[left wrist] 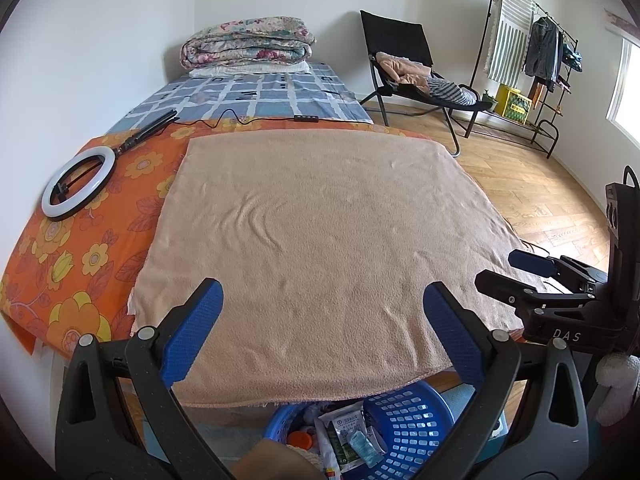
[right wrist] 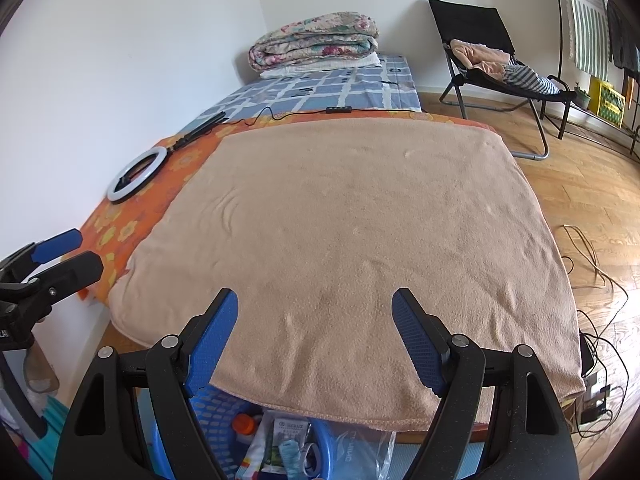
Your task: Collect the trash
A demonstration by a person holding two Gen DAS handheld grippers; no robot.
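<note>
White walls and a wood floor (left wrist: 532, 184) frame a low bed (left wrist: 100, 240) with an orange flower sheet, and a tan blanket (left wrist: 320, 232) lies flat over most of it. Nothing that looks like trash shows on the blanket. The trash sits lower down, in a blue basket (left wrist: 412, 424) on the floor just under the near edge of the bed: a white and green packet (left wrist: 340, 436), a small pale tube (left wrist: 362, 446) and something orange (left wrist: 300, 440) lie inside it, so the collecting looks mostly done. The left gripper (left wrist: 324, 328) hangs above the near edge of the blanket with its blue pads wide apart and nothing between them. The right gripper (right wrist: 316, 336) is just beside it, also spread wide and empty. Both point down over the basket, likely because that is where things get dropped. A white ring light (left wrist: 78, 184) on its black stand lies on the orange sheet near the wall, well apart from the grippers. A folded quilt (left wrist: 248, 42) is stacked at the far end. A black chair (left wrist: 400, 48) with clothes, a clothes rack (left wrist: 548, 52) and loose cords (right wrist: 592, 272) on the floor are off to the side. Nothing blocks the way to the basket.
</note>
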